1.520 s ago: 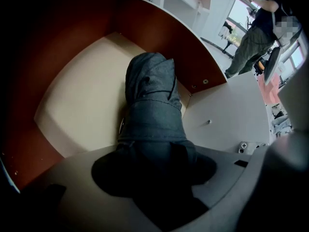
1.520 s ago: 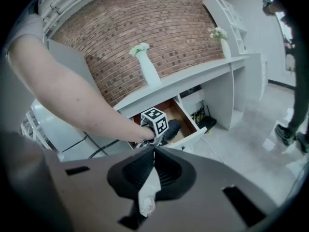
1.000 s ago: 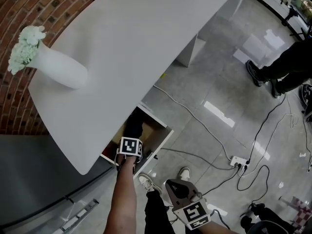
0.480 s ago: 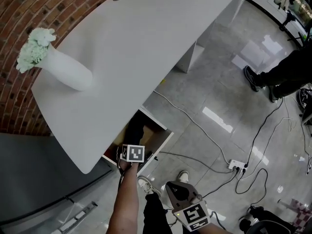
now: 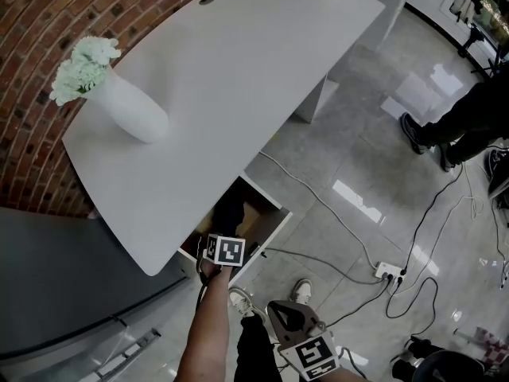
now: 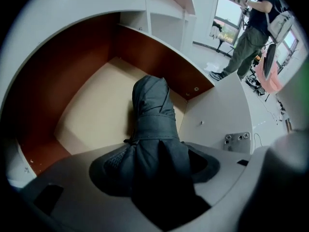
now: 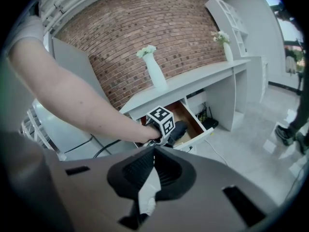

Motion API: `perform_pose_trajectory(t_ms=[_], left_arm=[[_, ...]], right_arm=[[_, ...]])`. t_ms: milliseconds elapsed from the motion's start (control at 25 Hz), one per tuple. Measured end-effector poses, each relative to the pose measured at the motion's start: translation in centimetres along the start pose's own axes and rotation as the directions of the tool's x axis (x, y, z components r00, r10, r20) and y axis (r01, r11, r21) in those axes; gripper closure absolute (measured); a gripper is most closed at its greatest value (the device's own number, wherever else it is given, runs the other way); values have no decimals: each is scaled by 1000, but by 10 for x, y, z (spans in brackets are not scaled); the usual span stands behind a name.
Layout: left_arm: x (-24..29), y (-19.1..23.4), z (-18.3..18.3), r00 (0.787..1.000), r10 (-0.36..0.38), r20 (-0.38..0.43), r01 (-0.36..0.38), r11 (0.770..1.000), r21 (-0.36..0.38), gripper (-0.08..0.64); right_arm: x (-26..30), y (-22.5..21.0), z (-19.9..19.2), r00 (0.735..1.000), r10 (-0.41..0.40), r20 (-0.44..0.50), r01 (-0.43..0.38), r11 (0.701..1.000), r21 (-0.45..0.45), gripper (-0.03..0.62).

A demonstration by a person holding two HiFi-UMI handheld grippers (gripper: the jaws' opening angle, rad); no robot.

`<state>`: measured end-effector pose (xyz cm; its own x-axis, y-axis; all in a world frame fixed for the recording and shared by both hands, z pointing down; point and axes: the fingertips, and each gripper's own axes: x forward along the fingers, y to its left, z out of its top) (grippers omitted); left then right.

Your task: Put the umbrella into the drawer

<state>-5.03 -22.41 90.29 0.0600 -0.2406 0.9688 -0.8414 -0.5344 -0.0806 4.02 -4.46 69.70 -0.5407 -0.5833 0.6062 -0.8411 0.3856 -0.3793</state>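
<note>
**Item 1, drawer** [image 5: 266, 231]: pulled out from under the white desk [image 5: 238, 78]. It is brown inside with a pale floor.
- Contents: 1 folded dark umbrella [image 6: 152, 110]. Its far end reaches toward the drawer's rear wall, and its near end comes up between the jaws of my left gripper [image 6: 154, 170].

**Item 2, left gripper:** it points steeply down over the drawer. My jaws have just been opening wide, then easing in slightly. They stand apart with the umbrella between them, and the pads are not squeezing it.

**Item 3, right gripper** [image 7: 152, 170]: held off to the side, well apart from the drawer. The jaws are drawn together on nothing.

**Item 4, desk top:**
- 1 white vase [image 5: 131, 110] with pale flowers [image 5: 83, 66], on the side by the brick wall [image 5: 32, 30].
- The right gripper view shows a 2nd vase [image 7: 227, 52] further along.

**Item 5, room:**
- Grey tiled floor [image 5: 358, 134].
- Cables [image 5: 318, 193] running to 1 power strip [image 5: 388, 267].
- Another person's legs [image 5: 469, 110] at the far right.
- My 2 shoes [image 5: 238, 299] on the floor just beside the drawer.
</note>
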Motion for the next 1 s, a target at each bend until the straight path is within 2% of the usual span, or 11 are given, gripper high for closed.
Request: perform_pose_trajectory(t_ms=[200,400,560,640,720,1000], left_arm=[[-4,1,-3,998,-5,55,6,1000,-8,255],[-24,1,11,995,-4,97,3,1000,1,257],[-41,0,13,997,4,81,-4,1000,7,367],[-48,-1,14,996,8,89,-10,1000,17,412],[-51,-5,14,995,-7,104,6,1000,13,487],[-56,-4,7,993,-22,113,23,1000,-10,538]], right_arm=[[-1,7,-2,1000,1,-1,-1,1000,-1,575],[-2,12,5,1000,-2,8,2,1000,-7,575],[-7,19,19,1000,1,21,0,1000,-30,575],[-10,21,24,1000,0,22,1,999,-42,575],[-12,21,28,1000,-5,23,6,999,-53,575],[-28,18,28,1000,-22,-6,21,995,-102,575]])
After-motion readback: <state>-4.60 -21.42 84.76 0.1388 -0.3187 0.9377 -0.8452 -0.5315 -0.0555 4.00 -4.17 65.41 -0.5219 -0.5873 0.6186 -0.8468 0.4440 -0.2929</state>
